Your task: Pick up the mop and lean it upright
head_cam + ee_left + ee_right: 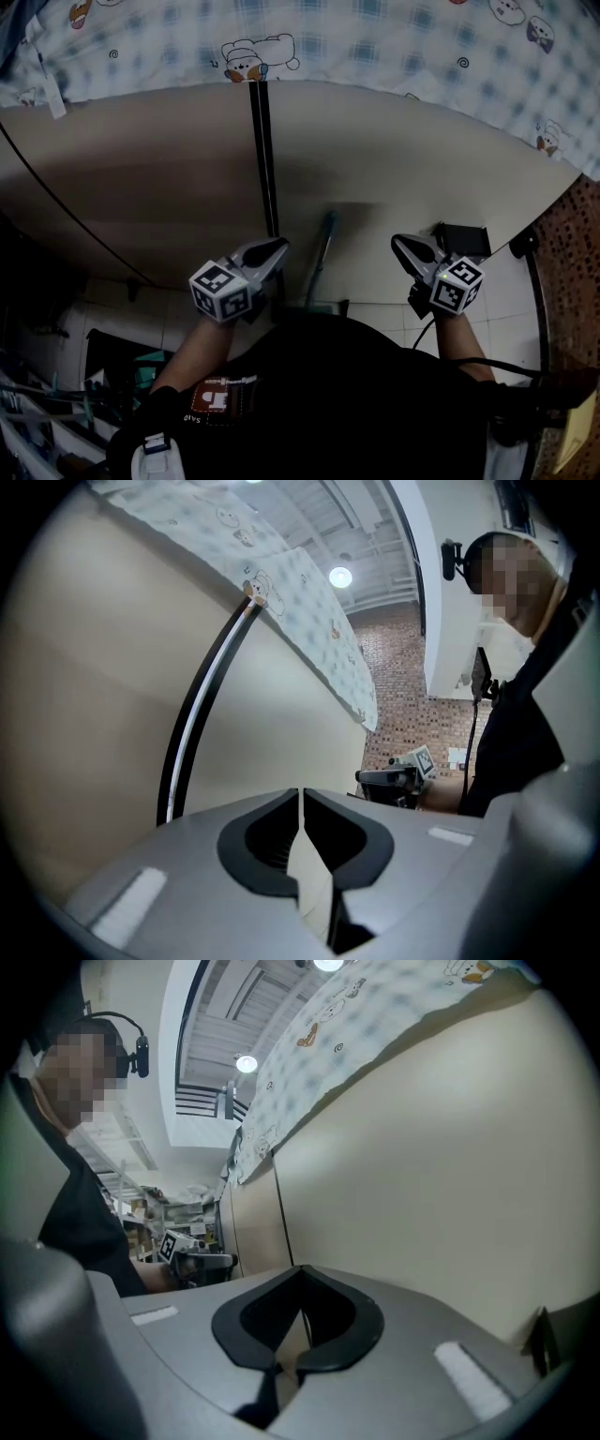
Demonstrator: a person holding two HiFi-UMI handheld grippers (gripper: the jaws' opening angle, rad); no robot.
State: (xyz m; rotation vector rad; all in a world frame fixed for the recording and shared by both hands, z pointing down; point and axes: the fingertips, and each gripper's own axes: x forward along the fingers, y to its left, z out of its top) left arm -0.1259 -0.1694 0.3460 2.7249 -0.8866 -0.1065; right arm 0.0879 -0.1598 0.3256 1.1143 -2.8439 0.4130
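Head view, with the two gripper views for detail. The mop handle (265, 159), a slim black pole with a pale tip, stands propped against the beige wall (403, 159). Its upper end rests at the hem of a cartoon-print cloth (356, 37) that hangs over the wall. The mop's head is hidden below the person's arms, and it cannot be told whether the bluish rod (323, 253) lower down belongs to the mop. The left gripper (274, 249) sits just beside the lower visible stretch of the handle. Its own view shows the jaws pressed together with nothing between them and the pole off to the left. The right gripper (405, 247) is well apart from the handle, near a small black box (464, 239) on the wall, and its jaws likewise meet on nothing. Judged from this arrangement, the leaning step looks complete: the mop stands against the wall unaided and neither tool holds it. The next move probably calls only for drawing both grippers clear. The left one should stay off the pole, since a sideways nudge could send the handle sliding along the smooth wall.
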